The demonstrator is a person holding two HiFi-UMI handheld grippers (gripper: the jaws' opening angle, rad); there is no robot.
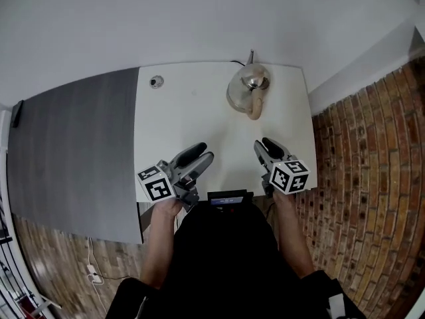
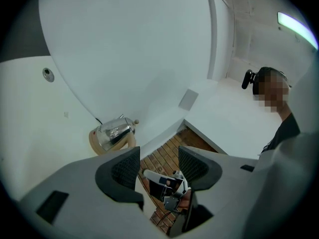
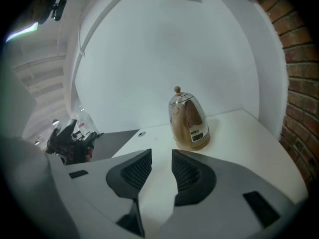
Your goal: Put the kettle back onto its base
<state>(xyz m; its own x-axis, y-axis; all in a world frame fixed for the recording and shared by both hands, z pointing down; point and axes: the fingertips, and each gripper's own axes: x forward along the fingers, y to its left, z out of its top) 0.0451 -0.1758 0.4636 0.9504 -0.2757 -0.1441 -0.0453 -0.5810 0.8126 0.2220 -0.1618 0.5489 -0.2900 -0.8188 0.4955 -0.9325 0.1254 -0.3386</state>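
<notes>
The kettle point(image 1: 247, 90) stands upright straight ahead of the right claw point(image 1: 264, 146), handle facing it; the left claw point(image 1: 202, 153) sits farther off. Both are apart, nothing in them.

An open stretch of table point(image 1: 192, 125) is offered through the middle of the frame, up to the kettle point(image 1: 247, 88) at upper right. Passage behind the kettle is blocked by the wall point(image 1: 199, 18); a round fitting point(image 1: 156, 82) is set at upper left.
</notes>
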